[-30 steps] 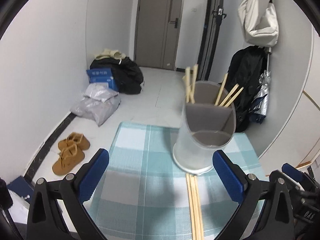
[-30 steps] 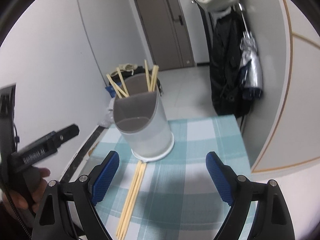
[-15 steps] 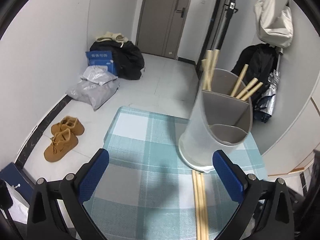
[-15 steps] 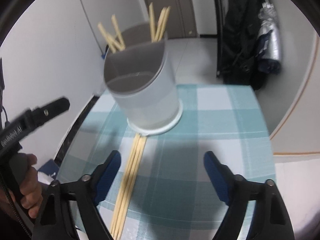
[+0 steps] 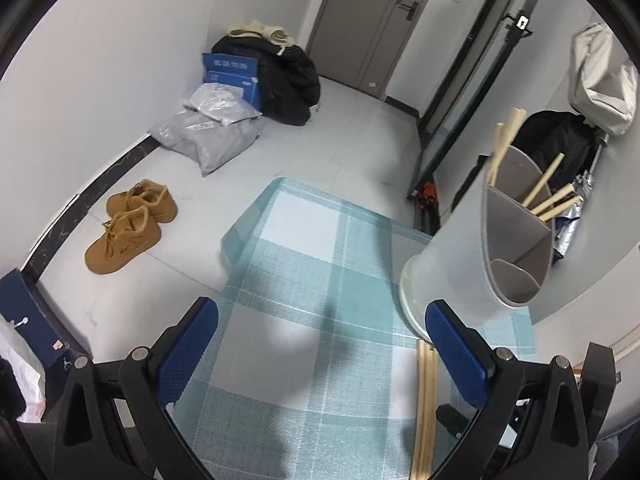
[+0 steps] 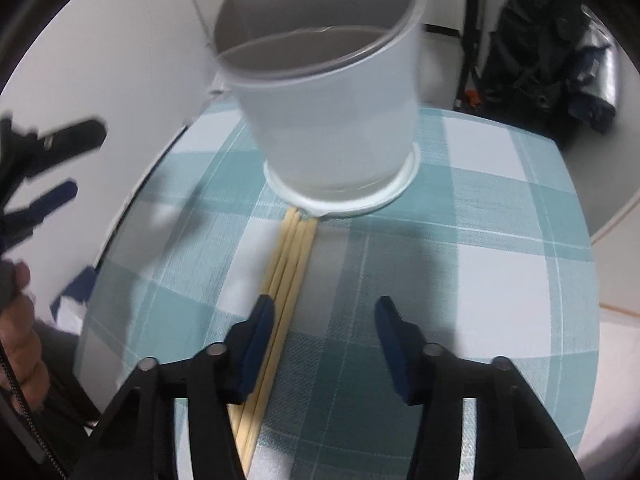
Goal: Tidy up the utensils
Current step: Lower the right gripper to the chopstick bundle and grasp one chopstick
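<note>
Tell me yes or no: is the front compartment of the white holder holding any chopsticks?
No, in the right wrist view the white holder's front compartment is bare inside, while loose chopsticks lie flat on the checked cloth.

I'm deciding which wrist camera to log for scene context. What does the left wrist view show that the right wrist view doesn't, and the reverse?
Only the left wrist view shows the tan shoes, the grey parcel bags, the blue box and the door.

Only the right wrist view shows the person's hand and the right gripper, whose jaws have just been closing; the loose chopsticks pass just inside its left finger, no pad pressing them.

Both show the utensil holder, the loose chopsticks and the checked cloth.
</note>
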The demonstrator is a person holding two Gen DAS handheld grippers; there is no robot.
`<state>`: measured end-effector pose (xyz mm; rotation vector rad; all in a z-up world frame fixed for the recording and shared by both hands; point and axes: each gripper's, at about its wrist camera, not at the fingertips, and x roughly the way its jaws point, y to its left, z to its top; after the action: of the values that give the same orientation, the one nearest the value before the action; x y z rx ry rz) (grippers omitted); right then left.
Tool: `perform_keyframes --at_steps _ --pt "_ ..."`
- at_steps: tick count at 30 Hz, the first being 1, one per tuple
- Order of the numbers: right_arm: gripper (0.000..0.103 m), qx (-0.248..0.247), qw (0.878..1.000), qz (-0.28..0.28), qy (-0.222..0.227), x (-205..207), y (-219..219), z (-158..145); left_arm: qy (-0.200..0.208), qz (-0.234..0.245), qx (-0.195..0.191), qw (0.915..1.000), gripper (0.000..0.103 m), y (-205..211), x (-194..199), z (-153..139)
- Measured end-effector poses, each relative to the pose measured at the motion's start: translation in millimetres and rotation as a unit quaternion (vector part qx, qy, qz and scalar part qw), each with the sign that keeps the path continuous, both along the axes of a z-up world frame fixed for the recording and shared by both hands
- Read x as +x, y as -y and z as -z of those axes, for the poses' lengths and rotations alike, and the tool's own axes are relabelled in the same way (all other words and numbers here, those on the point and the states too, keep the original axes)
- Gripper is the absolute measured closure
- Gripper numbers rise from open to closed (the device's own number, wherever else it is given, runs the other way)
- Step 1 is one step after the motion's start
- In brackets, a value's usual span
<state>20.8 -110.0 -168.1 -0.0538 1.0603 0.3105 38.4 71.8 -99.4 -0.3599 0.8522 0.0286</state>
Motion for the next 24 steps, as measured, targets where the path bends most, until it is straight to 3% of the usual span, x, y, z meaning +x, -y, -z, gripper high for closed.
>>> perform_keyframes --at_steps 2,8,19,24 --pt "0.062 -0.014 1.0 -0.014 0.001 -2 -6 2 -0.002 -0.007 0.014 0.9999 0.001 -1 -1 0" --pt "0.079 -0.043 0.999 -0.025 0.007 -6 -11 5 -0.015 -0.011 0.003 0.9998 0.001 -3 -4 2" --pt "0.079 -0.035 0.999 -0.026 0.001 -4 -18 6 -0.016 -0.018 -0.006 0.9997 0.001 -10 -3 -1" --pt "0.079 -0.056 0.998 -0.022 -0.027 7 -25 4 -0.031 -0.015 -0.014 0.9993 0.001 -9 1 1"
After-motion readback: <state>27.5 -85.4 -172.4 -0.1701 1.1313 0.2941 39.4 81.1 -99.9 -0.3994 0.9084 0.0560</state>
